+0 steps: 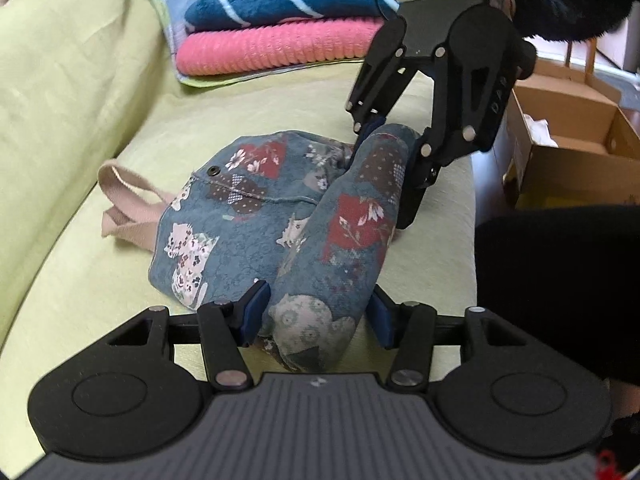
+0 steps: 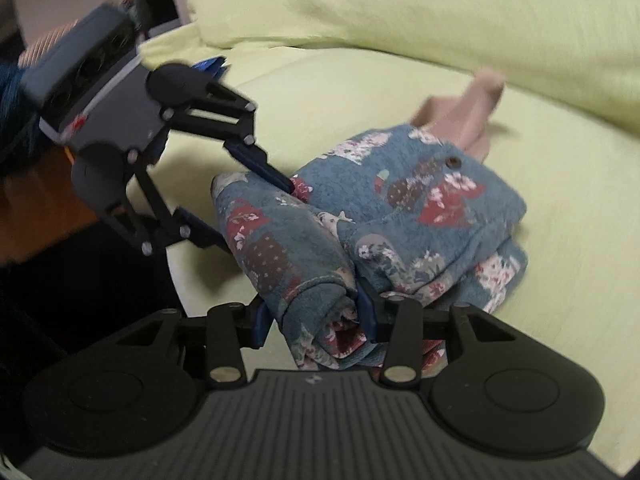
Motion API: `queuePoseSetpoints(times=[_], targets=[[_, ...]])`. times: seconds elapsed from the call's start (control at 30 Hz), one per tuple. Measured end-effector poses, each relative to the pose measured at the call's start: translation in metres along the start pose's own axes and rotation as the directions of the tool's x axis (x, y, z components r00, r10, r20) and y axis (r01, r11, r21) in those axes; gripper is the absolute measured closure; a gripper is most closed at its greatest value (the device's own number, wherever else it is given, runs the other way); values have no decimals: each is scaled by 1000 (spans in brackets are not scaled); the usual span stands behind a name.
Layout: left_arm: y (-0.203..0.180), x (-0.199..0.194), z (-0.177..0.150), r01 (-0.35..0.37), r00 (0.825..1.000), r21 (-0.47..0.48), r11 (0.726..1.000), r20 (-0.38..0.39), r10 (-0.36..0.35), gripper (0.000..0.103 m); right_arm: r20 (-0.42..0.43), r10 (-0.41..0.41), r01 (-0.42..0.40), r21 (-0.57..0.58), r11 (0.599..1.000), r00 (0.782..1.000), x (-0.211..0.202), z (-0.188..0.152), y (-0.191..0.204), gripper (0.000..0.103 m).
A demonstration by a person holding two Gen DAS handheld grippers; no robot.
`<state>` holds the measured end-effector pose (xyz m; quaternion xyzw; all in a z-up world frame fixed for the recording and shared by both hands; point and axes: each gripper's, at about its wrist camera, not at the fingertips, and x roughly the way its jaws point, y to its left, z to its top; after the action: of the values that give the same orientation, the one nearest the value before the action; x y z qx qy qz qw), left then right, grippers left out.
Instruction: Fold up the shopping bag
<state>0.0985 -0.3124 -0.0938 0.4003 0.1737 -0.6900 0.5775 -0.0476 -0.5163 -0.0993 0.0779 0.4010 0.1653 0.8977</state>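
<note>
The shopping bag [image 1: 248,216] is blue fabric with floral and cat patches and beige handles [image 1: 124,200]. It lies on a yellow-green sofa seat, partly rolled into a thick tube [image 1: 344,240]. My left gripper [image 1: 316,316] is shut on the near end of the roll. My right gripper [image 1: 394,148] is shut on the far end. In the right wrist view the right gripper [image 2: 316,320] clamps the roll's end [image 2: 320,312], the left gripper [image 2: 256,196] holds the other end, and the handles [image 2: 472,112] stick out beyond.
Folded pink and blue towels [image 1: 280,28] lie stacked at the back of the sofa seat [image 1: 80,300]. An open cardboard box [image 1: 572,136] stands to the right, beyond the seat edge. The sofa back cushion [image 2: 400,8] rises behind the bag.
</note>
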Motion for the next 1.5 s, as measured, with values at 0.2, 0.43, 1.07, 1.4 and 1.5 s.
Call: queuePoseSetpoints(times=[0.2, 0.43, 1.07, 1.4, 1.5], targets=[[18, 4, -3, 39, 999, -23, 999, -17, -39, 48, 16, 160, -156, 339, 928, 987, 4, 8, -56, 64], [34, 14, 3, 85, 996, -46, 995, -36, -86, 48, 55, 259, -240, 593, 769, 964, 23, 2, -96, 66], [21, 16, 10, -154, 982, -120, 981, -129, 138, 46, 39, 257, -170, 840, 515, 966, 45, 3, -110, 70], [-9, -26, 28, -336, 937, 18, 942, -90, 336, 82, -34, 257, -108, 850, 515, 966, 46, 13, -116, 71], [-17, -24, 38, -316, 946, 69, 946, -57, 320, 84, -59, 258, -87, 851, 518, 964, 49, 18, -117, 71]])
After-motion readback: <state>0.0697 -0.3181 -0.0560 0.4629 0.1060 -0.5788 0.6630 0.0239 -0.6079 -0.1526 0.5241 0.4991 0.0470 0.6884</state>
